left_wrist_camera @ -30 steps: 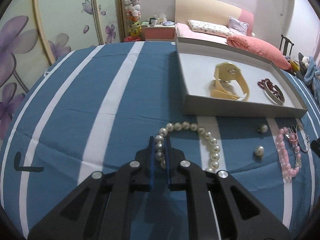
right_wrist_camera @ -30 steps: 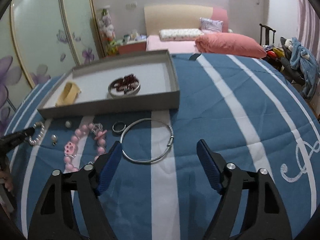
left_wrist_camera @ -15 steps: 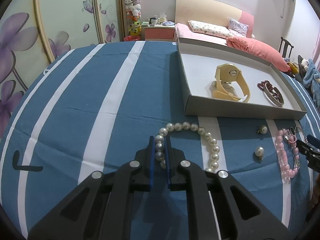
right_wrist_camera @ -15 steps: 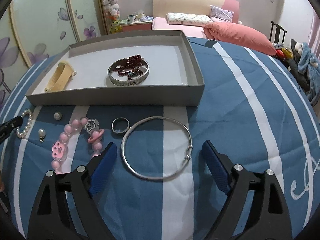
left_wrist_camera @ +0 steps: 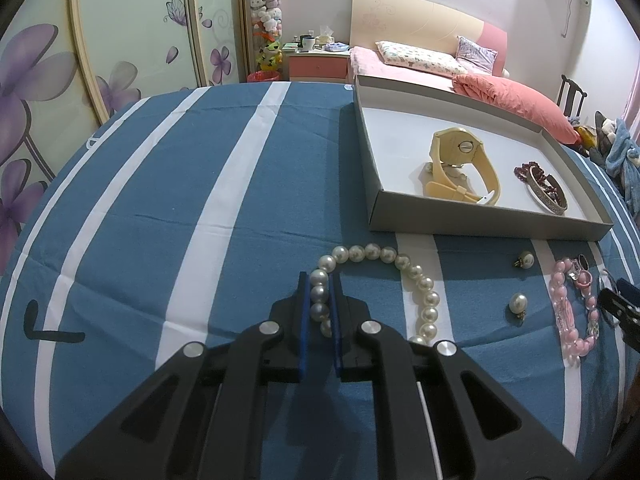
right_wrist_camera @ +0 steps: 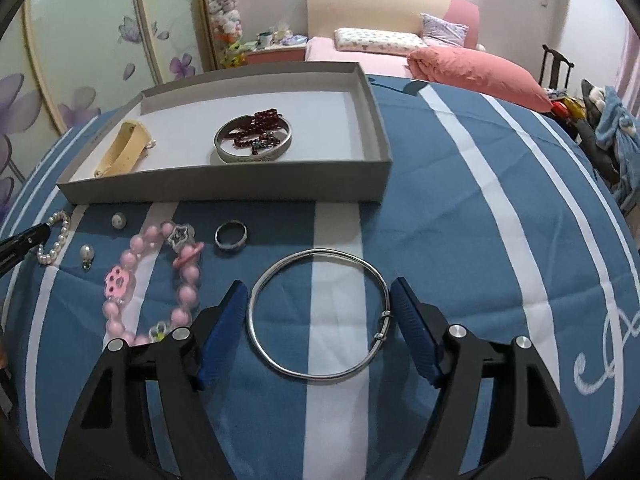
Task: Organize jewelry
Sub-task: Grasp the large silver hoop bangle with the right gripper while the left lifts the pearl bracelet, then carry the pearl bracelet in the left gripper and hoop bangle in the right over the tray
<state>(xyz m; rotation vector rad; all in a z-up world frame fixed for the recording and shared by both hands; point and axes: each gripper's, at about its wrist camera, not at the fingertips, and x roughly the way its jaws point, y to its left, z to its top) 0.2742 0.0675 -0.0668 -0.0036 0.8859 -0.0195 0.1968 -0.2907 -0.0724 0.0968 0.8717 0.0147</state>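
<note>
Left gripper is clamped on the pearl bracelet, ready to lift it into the grey tray. Right gripper, its wide jaws just narrowing, straddles the silver bangle lying below the tray's front edge on the striped bedcover; pads not yet touching.

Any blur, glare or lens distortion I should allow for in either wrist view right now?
Left wrist: sharp, strong fisheye bowing of the bedspread stripes, black corner vignette. Right wrist: sharp too, small highlights on the silver bangle, soft shadows under the tray.
</note>
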